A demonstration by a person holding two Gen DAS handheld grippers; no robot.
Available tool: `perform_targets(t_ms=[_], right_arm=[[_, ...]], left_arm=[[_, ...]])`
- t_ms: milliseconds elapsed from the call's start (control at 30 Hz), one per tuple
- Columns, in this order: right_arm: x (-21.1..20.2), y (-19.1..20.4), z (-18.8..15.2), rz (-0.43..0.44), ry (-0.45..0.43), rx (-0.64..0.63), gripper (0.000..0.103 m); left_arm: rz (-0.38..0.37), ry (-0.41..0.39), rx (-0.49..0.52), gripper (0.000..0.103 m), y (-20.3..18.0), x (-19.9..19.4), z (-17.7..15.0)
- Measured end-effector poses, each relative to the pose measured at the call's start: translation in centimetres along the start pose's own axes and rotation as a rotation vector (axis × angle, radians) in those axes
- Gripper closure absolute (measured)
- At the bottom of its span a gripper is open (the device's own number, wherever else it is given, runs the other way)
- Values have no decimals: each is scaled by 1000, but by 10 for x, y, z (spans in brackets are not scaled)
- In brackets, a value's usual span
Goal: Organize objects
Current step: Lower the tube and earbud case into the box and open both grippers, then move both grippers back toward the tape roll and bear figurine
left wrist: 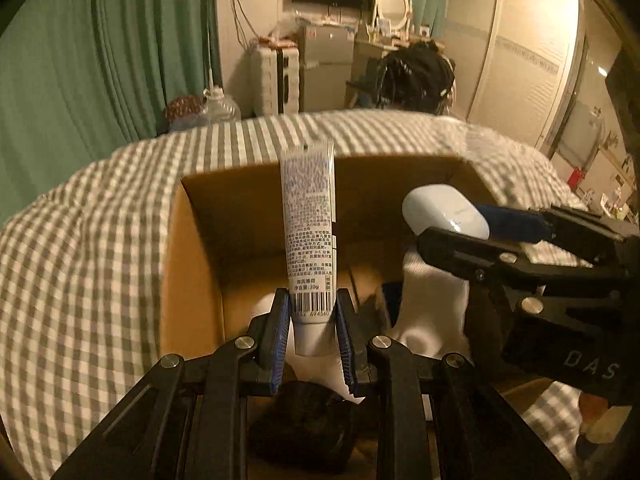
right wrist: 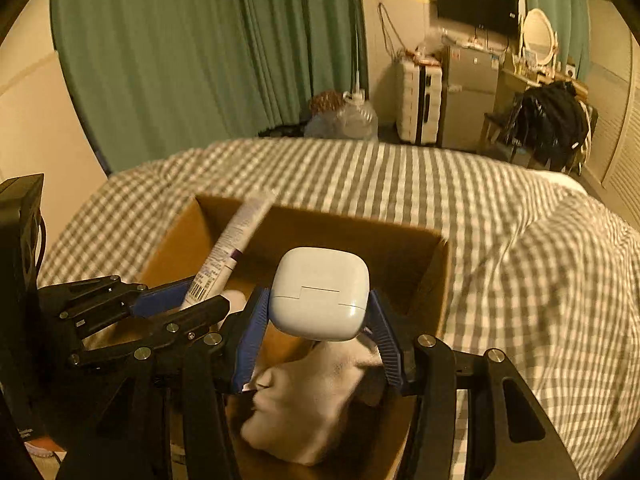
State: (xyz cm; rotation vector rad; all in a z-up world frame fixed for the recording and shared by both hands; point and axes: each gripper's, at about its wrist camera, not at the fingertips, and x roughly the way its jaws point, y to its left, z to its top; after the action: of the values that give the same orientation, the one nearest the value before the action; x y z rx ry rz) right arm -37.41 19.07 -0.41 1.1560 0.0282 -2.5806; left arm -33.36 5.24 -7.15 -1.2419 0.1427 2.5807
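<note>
Toothpaste-style white plastic tube [left wrist: 309,240] with printed text and a barcode stands upright between the blue-padded fingers of the left gripper [left wrist: 311,332], which are closed on its lower end in the left wrist view. Beyond and below the fingers sits an open brown cardboard box [left wrist: 192,240] resting on a bed covered in grey-and-white checked fabric [left wrist: 80,240]. Inside the box, just under the fingers, lie a white cloth [left wrist: 424,320] and a dark, soft-looking item [left wrist: 304,424] that is too shadowed to identify. To the right of the fingers, the right gripper [left wrist: 472,224] reaches in over the box with a glossy white rounded earbud case [left wrist: 444,212] clamped in its fingers.

In the right wrist view, the earbud case [right wrist: 318,292] sits squarely between the right gripper's [right wrist: 318,324] blue fingers, which press on both of its sides above the box [right wrist: 424,264]. The white cloth [right wrist: 312,392] lies directly below the fingers inside the box. To the left of the fingers, the left gripper [right wrist: 180,304] holds the tube [right wrist: 232,252], which here tilts up toward the far rim of the box. The checked bed cover [right wrist: 520,260] spreads around the box.
</note>
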Motion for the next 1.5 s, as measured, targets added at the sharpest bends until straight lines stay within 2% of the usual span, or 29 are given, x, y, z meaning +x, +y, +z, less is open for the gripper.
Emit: perform_targets(t_ms=[267,333,367,400,433,467,533,567,733,867,1133,1267,1367,1500], right_arm=[[11,-8,-7,21,25,9,52],[4,-8,-9,23,-4,22,43],[-1,-9,-10,21,-24,33,34],[-7,-8,-10,20,-44,46,32],[-13,-9,-10,22,-59,55,32],[-19,-8,-9,24,-72,64,31],[-34,-7,-10,17,-91,76,29],[-42,-7,-11,13,-104,79,26],[-88,5,-18,-21,-140,56,20],[-136,15,-22,-63,-213,49,11],[-234,47,-32,-77,-352,21,8],[-270,68,-46,-102,-383,-11,7],[-288,84,-58,-120,-392,-53,7],[-297,103,-77,-148,-415,-80,4]], left_arm=[[-4,14,1,80,-1,3,-9],[-7,12,-8,78,-1,-3,-12],[-8,11,-13,78,-1,-8,-14],[-8,7,-18,76,-1,-13,-15],[-8,2,-21,65,-2,-19,-17],[-7,-9,-24,44,-3,-27,-19],[8,-49,-34,22,-5,-44,-22],[20,-74,-36,19,-6,-55,-24],[51,-119,-40,19,-9,-100,-32],[74,-178,-51,10,-6,-147,-39],[93,-304,-89,5,-1,-243,-57],[107,-362,-73,4,-6,-284,-70],[151,-375,-61,2,-11,-301,-81],[204,-349,-64,2,-11,-300,-97]])
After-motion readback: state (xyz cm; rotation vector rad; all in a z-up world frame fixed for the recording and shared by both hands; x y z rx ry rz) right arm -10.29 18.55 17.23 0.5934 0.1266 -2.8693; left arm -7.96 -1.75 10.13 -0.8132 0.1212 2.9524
